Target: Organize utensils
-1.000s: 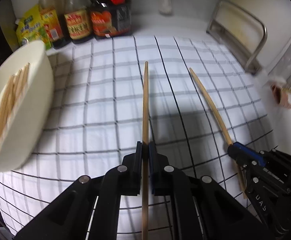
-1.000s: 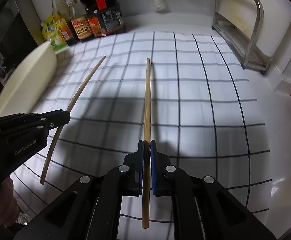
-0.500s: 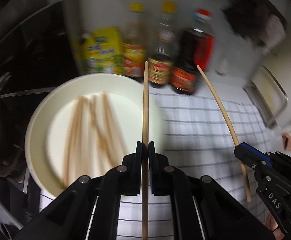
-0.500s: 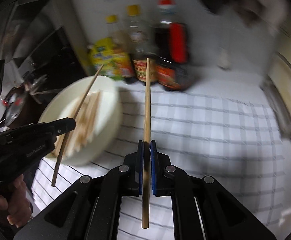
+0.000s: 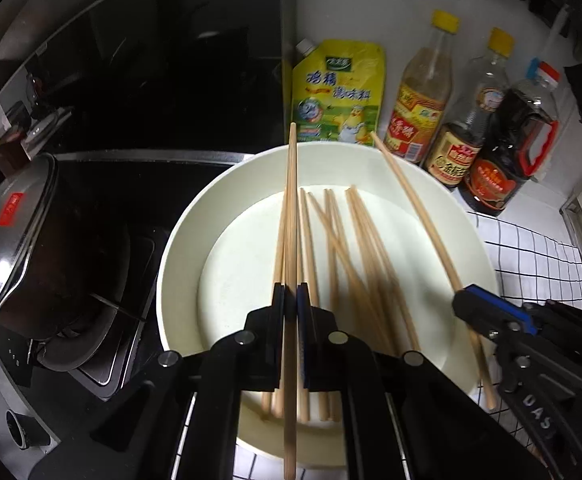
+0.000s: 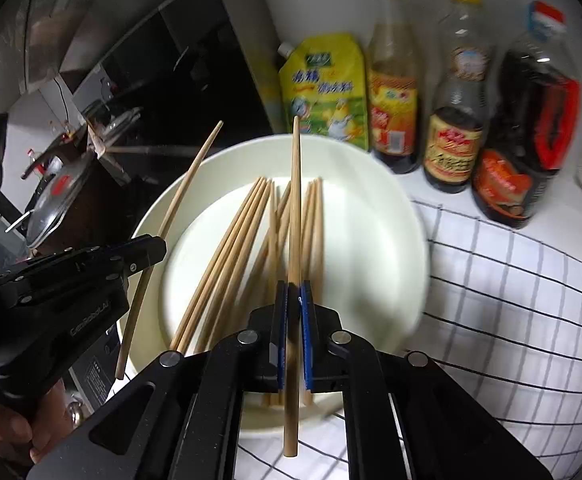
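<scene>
Left gripper (image 5: 290,300) and right gripper (image 6: 294,300), jaws each clamping one wooden chopstick (image 5: 291,208) above the round white plate (image 5: 187,240), next need releasing.

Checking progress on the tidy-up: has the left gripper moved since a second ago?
Yes. The left gripper, shut on a wooden chopstick, has swung left off the checked cloth and now sits over the round white bowl.

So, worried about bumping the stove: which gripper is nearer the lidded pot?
Left. The left gripper is on the plate's pot side; the right gripper is on the side away from the lidded pot.
</scene>
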Available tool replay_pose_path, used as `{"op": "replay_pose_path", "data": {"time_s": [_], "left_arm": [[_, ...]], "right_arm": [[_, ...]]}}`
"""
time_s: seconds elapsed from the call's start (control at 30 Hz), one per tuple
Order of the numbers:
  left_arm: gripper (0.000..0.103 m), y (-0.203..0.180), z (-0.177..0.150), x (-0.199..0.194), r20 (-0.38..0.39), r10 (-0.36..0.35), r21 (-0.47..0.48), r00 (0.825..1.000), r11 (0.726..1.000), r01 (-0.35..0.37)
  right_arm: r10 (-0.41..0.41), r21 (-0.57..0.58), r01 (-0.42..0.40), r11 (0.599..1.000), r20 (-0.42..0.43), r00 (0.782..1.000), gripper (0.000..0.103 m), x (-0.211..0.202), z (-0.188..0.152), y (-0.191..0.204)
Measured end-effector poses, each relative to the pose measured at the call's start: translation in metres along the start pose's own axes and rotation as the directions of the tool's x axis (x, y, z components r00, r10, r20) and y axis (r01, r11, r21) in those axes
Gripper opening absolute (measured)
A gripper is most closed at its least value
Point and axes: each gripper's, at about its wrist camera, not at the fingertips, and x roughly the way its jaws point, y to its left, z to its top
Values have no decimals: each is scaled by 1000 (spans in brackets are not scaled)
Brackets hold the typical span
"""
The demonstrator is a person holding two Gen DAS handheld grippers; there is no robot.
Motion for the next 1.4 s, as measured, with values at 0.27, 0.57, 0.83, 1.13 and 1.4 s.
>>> {"op": "replay_pose_path", "data": {"time_s": [0.27,0.57,0.83,1.13,1.4], "left_arm": [[8,11,1,22,-45,-10,-7,999,1000,9],[51,16,6,14,-18,0,-31,1000,1000,-1],[54,19,3,-3,5,2,-33,1000,999,-2],[54,17,-2,-27,46,9,-38,999,999,-8],[58,18,-8,-48,80,13,-45,997,999,-10]], "right_arm": [[-21,16,22,1000,-57,998,6,25,3,1],[-73,26,73,997,-4,997,20,5,3,-3],[-86,18,86,996,22,996,20,-15,-2,2],[-97,15,96,995,62,993,25,-37,-10,7],[-94,5,94,996,80,992,30,-51,-17,11]]}}
